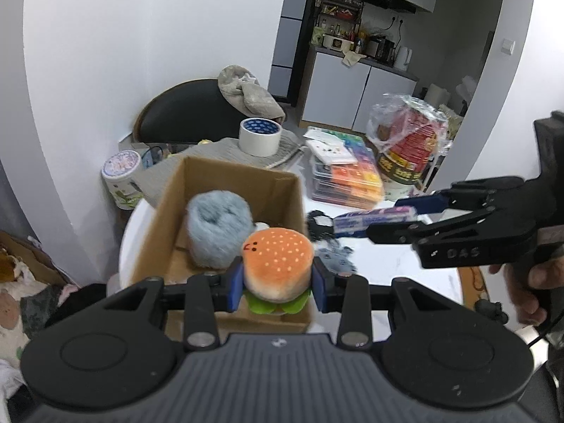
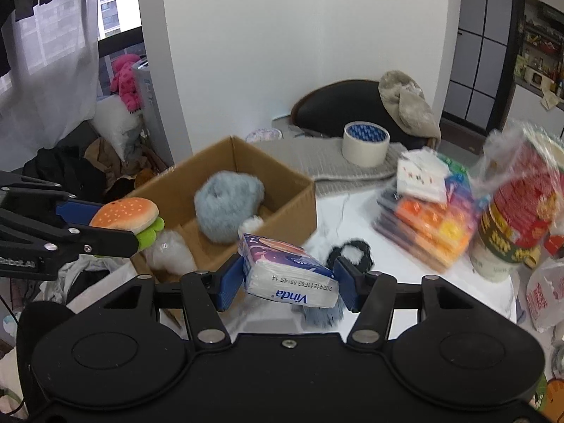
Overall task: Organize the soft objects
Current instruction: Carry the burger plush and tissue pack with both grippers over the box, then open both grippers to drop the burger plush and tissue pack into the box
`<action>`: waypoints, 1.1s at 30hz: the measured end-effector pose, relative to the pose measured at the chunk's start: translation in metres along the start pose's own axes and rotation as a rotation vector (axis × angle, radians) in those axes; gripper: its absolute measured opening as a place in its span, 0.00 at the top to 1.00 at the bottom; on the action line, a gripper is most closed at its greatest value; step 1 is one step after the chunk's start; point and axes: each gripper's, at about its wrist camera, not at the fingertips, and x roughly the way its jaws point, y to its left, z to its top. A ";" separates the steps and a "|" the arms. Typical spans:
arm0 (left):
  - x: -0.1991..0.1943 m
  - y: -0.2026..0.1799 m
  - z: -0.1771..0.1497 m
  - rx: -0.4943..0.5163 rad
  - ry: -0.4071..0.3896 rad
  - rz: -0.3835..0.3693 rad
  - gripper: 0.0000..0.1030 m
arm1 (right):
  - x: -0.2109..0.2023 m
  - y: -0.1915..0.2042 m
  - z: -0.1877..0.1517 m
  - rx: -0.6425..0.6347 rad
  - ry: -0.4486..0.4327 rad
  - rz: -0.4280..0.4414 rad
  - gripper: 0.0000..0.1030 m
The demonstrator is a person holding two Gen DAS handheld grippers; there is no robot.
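Note:
My left gripper (image 1: 277, 282) is shut on a plush hamburger (image 1: 277, 264) and holds it above the near edge of an open cardboard box (image 1: 268, 179). A fluffy grey-blue plush (image 1: 216, 232) lies inside the box. My right gripper (image 2: 287, 280) is shut on a Vinda tissue pack (image 2: 289, 271), held above the white table just right of the box (image 2: 282, 176). It also shows in the left wrist view (image 1: 373, 220). The hamburger (image 2: 127, 215) shows at the left of the right wrist view. A black fuzzy item (image 2: 352, 252) lies on the table beyond the tissue pack.
A roll of tape (image 1: 260, 136) sits on a grey cloth behind the box. A stack of colourful packs (image 1: 347, 176) and wrapped noodle cups (image 1: 409, 144) stand at the right. A round tin (image 1: 121, 179) stands left of the box. A chair with a grey cloth (image 2: 405, 105) is behind.

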 end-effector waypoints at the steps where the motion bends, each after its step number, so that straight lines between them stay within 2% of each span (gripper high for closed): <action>1: 0.002 0.004 0.003 -0.001 0.005 0.003 0.63 | 0.001 0.001 0.004 -0.003 -0.004 0.002 0.46; 17: 0.056 0.050 0.012 -0.034 0.137 0.015 0.63 | 0.030 0.013 0.036 -0.028 -0.001 0.057 0.46; 25: 0.075 0.061 0.017 -0.040 0.168 0.015 0.63 | 0.050 0.021 0.045 -0.038 0.022 0.088 0.46; 30: 0.074 0.063 0.019 -0.044 0.158 0.026 0.57 | 0.060 0.030 0.047 -0.055 0.041 0.118 0.46; 33: 0.064 0.065 0.023 -0.045 0.124 0.032 0.46 | 0.066 0.035 0.048 -0.063 0.061 0.134 0.46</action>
